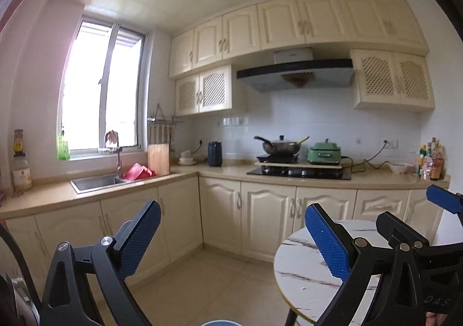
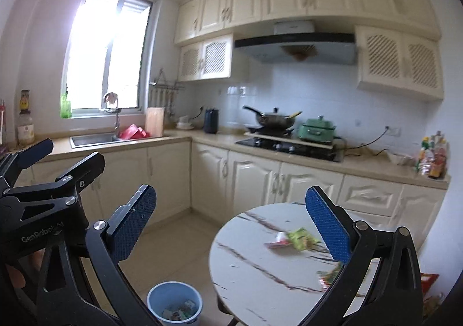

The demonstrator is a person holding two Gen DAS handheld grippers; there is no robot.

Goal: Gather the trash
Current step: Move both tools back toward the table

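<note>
The right tool (image 2: 231, 224) has its two blue pads spread wide apart, and nothing is between them. The left tool (image 1: 233, 234) is spread wide too, and it is empty as well.

Down on the floor, close by, stands a blue bin (image 2: 174, 301) with some trash already inside.

Next to it is the round white table (image 2: 254, 265). On it lies a green and pink wrapper (image 2: 292, 239). More wrappers (image 2: 328, 276) lie at the near edge, partly hidden by the tool.

The wrappers look thin, light and crinkly. They probably bend and slide easily. A raised, crumpled part looks like the best place to pinch.

Far behind is the kitchen counter with a stove (image 2: 289, 146).
</note>
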